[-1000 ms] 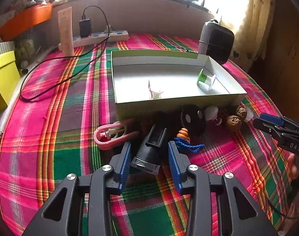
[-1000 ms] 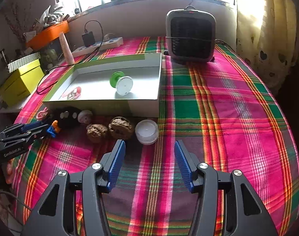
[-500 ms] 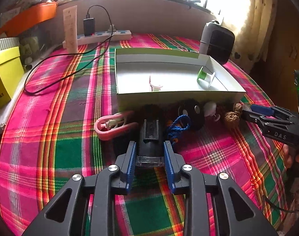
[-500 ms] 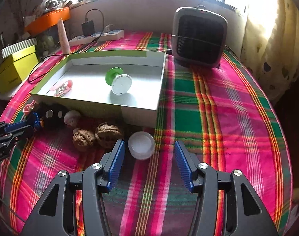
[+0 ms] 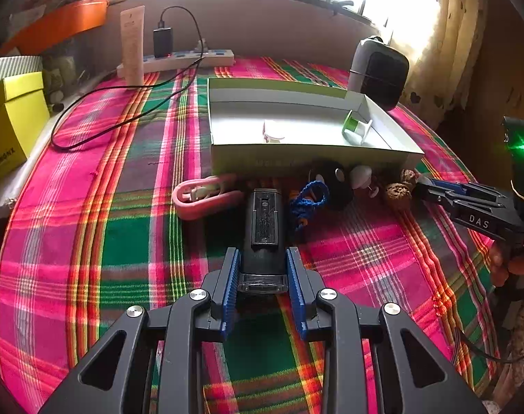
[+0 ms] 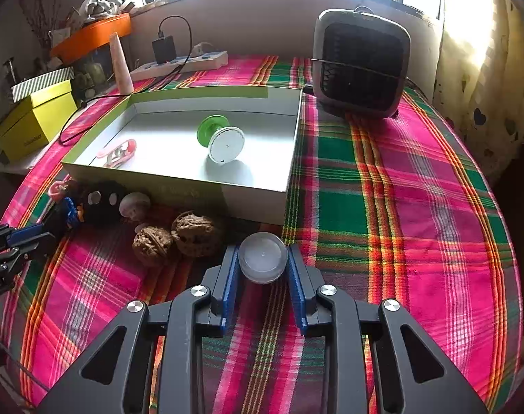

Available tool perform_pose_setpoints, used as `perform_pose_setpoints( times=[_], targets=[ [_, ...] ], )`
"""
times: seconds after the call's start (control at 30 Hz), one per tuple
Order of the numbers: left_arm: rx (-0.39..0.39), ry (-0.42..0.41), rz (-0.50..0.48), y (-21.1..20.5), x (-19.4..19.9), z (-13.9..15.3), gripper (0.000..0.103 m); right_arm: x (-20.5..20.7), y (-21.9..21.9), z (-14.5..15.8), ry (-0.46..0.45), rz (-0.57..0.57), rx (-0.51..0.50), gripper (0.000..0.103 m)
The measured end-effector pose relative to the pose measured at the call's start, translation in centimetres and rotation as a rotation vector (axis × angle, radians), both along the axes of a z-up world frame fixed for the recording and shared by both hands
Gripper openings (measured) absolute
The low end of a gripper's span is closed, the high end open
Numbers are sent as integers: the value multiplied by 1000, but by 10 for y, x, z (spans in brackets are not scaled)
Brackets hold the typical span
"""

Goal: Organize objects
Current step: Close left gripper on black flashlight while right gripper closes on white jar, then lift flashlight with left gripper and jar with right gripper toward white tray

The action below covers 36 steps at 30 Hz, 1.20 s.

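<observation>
Gripping a black torch by its lens end, the left gripper has both blue pads against the body; the torch's far tip nears the box wall. Pink clip lies just left, blue cord just right. Black toy and walnuts are half hidden, low against the box. Spool sits inside; a small pink item beside it is hard to make out. Right gripper enters from the right edge, cut off.

Right view: right gripper is narrowed around a white cap, pads touching its sides, on the cloth just before the box corner. Walnuts sit just left. Left gripper is cropped at the left edge.
</observation>
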State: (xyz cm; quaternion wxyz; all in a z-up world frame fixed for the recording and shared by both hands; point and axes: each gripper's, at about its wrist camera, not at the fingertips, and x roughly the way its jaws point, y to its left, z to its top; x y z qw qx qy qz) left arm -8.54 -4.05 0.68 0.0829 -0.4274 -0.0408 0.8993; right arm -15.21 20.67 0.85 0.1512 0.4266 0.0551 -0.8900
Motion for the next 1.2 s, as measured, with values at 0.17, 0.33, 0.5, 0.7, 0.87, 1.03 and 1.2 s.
perform_pose_setpoints(
  times=[0.17, 0.33, 0.5, 0.7, 0.87, 1.03, 1.2],
  targets=[
    [2, -3, 0, 1, 7, 0, 25, 11, -3, 4, 6, 17, -16, 28],
    [3, -7, 7, 2, 12, 0, 26, 26, -9, 6, -1, 40, -41, 28],
    [-3, -11, 15, 4, 11, 0, 26, 40, -20, 7, -3, 70, -49, 28],
    [-17, -14, 11, 8, 3, 0, 36, 45, -34, -1, -24, 94, -42, 28],
    [-48, -16, 19, 11, -3, 0, 36, 46, -41, -1, -18, 107, -36, 28],
    [-81, -11, 23, 15, -8, 0, 36, 44, -47, -2, -14, 112, -30, 28],
    [-86, -19, 42, 16, -10, 0, 36, 42, -49, -2, -14, 117, -26, 28]
  ],
)
